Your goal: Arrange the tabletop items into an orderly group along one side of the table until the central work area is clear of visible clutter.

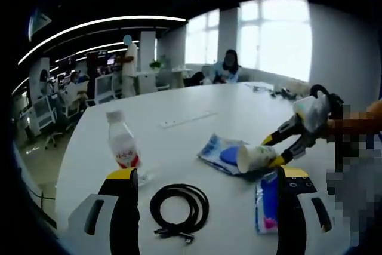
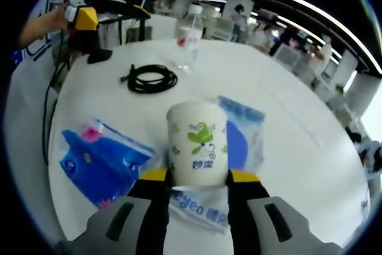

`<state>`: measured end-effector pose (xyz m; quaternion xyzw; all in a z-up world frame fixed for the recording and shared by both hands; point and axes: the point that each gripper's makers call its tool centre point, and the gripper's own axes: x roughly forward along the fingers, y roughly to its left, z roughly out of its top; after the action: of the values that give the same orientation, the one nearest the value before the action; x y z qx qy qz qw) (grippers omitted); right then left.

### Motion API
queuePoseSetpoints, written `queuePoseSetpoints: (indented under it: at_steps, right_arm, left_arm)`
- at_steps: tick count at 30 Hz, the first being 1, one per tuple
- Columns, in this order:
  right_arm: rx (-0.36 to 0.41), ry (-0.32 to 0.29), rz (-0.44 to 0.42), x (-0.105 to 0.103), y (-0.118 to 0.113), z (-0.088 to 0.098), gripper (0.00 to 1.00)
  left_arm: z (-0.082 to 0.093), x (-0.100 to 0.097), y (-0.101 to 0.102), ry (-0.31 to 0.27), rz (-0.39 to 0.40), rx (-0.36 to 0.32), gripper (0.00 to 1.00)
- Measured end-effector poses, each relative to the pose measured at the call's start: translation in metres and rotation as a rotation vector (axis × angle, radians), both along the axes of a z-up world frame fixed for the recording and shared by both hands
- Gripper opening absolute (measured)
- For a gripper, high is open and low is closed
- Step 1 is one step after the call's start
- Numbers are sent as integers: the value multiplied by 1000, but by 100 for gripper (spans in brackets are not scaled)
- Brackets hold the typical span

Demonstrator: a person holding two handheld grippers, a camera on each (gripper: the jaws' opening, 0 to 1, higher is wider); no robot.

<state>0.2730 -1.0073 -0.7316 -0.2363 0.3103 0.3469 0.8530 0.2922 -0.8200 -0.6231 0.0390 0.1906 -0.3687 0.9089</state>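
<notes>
Holding the paper cup (image 2: 197,143) clamped in my right claw (image 2: 198,178) above a blue packet (image 2: 242,135) mid-bench; my left claw (image 1: 203,177) stands apart. Bottle (image 1: 123,143), cable (image 1: 179,207) and second packet (image 2: 95,159) remain scattered; grouping barely begun, I judge.

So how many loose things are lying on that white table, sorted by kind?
Paper cup: 1, held in the right gripper
Plastic bottle: 1
Coiled black cable: 1
Blue packets: 2
White power strip: 1
Total: 6
</notes>
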Motion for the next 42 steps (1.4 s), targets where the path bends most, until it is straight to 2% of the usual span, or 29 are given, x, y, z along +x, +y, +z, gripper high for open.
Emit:
queuePoseSetpoints:
  at_steps: [9,13,15,23,26,31,38,42]
  right_arm:
    - [75,-23,-24,0,7,9,33]
    - [114,-50,-36,0,11,21,33]
    - [164,-59,-47,0,17,29,33]
    - [311,-79,-63,-5,36,56,33]
    - [401,-77,-60,-9,48,69,33]
    - [517,-80,-52,-14,63,90,33]
    - [628,-89,-38,-19,78,115,33]
    - [669,-88,-28,-24,88,123,33]
  left_arm:
    - [2,-3,-5,32,3,-61,95]
    - [3,-3,-5,41,10,-80,94]
    - [4,-4,-7,49,9,-98,94]
    - [8,-8,-13,101,21,-217,94]
    - [14,-10,-18,145,22,-319,95]
    - [19,-13,-25,197,28,-433,95]
    - [19,-18,-32,224,33,-484,96]
    - [22,-20,-38,246,30,-543,96]
